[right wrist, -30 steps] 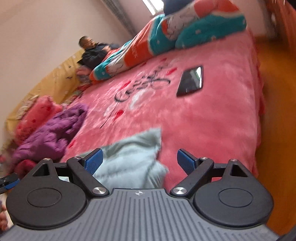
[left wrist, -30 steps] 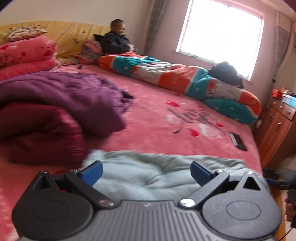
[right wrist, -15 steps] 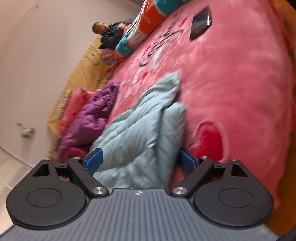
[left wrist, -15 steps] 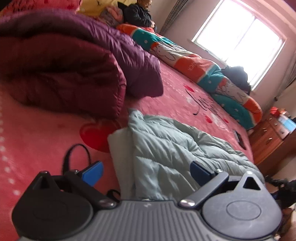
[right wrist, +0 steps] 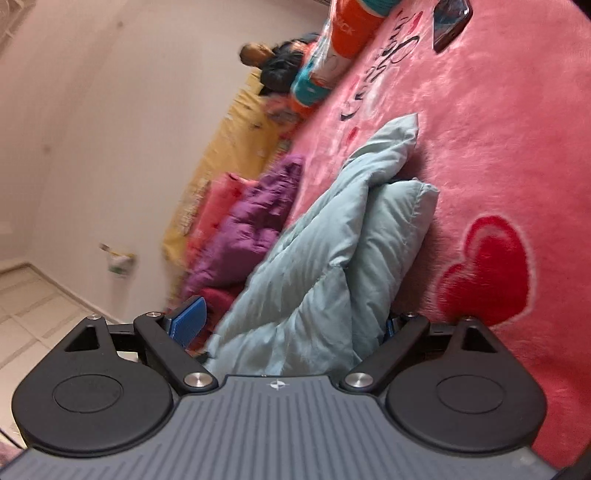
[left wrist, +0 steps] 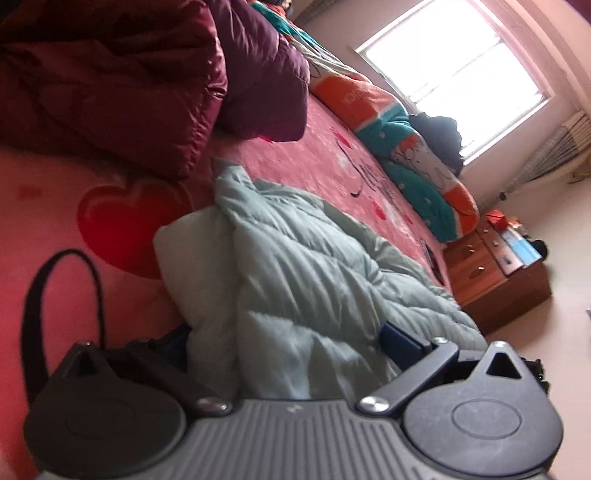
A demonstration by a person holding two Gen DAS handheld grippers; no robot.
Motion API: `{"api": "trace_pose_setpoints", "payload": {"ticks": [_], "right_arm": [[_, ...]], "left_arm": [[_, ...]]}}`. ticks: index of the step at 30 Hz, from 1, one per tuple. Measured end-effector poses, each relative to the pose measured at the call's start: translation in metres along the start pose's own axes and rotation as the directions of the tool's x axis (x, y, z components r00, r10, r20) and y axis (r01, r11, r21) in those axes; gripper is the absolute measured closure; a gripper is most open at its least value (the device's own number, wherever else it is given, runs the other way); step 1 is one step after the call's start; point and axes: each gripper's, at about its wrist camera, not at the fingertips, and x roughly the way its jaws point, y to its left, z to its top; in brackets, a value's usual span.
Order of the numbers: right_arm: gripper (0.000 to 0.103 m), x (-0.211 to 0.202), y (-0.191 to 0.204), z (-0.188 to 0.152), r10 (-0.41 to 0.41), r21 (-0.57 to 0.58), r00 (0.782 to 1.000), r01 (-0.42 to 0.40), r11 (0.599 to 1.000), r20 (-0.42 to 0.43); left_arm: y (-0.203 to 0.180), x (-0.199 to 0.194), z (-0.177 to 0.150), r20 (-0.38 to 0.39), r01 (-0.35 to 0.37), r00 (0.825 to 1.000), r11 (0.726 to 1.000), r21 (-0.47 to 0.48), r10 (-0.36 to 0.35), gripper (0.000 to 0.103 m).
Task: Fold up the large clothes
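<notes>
A pale teal padded jacket lies bunched on the pink bed blanket. My left gripper is rolled sideways and open, its fingers standing on either side of the jacket's near edge. In the right wrist view the same jacket runs away from me, with a folded flap beside it. My right gripper is also tilted and open. The jacket's end sits between its jaws and hides most of the right fingertip.
A maroon jacket and a purple jacket are piled just behind the teal one. A rolled orange and teal quilt lies along the far side, where a person sits. A phone lies on the blanket. A wooden dresser stands past the bed's edge.
Both grippers have dropped low and rolled sideways, closing in on the teal jacket. Its edge now lies between each pair of fingers. The fingers stay wide apart.
</notes>
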Motion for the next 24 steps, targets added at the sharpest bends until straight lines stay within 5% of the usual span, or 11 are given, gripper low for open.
{"api": "trace_pose_setpoints", "payload": {"ticks": [4,8,10,13,16,19,24], "right_arm": [[0.000,0.007,-0.002,0.001,0.087,0.018,0.996,-0.088,0.996,0.011],[0.000,0.018,0.009,0.006,0.073,-0.040,0.997,-0.075,0.996,-0.039],[0.005,0.023,0.011,0.008,0.004,-0.073,0.998,-0.009,0.997,-0.065],[0.028,0.026,0.016,0.013,-0.098,-0.087,0.992,0.091,0.992,-0.082],[0.037,0.028,0.018,0.014,-0.156,-0.031,0.985,0.154,0.988,-0.079],[0.048,0.034,0.031,0.017,-0.255,-0.005,0.962,0.256,0.967,-0.101],[0.064,0.048,0.067,0.030,-0.439,-0.030,0.888,0.439,0.898,-0.136]], "left_arm": [[0.004,0.011,0.008,-0.045,0.061,0.997,0.998,-0.015,-0.062,0.002],[0.001,0.023,0.009,-0.080,0.155,0.985,0.988,-0.004,-0.155,0.002],[-0.002,0.029,0.009,-0.089,0.181,0.980,0.984,-0.001,-0.180,0.005],[0.002,0.033,0.009,-0.081,0.190,0.978,0.981,-0.046,-0.194,0.022],[0.005,0.031,0.011,-0.073,0.174,0.981,0.980,-0.101,-0.181,0.047],[-0.008,0.030,0.016,-0.090,0.151,0.983,0.985,-0.083,-0.158,0.063],[-0.032,0.032,0.037,-0.107,0.099,0.988,0.992,-0.083,-0.108,0.076]]}}
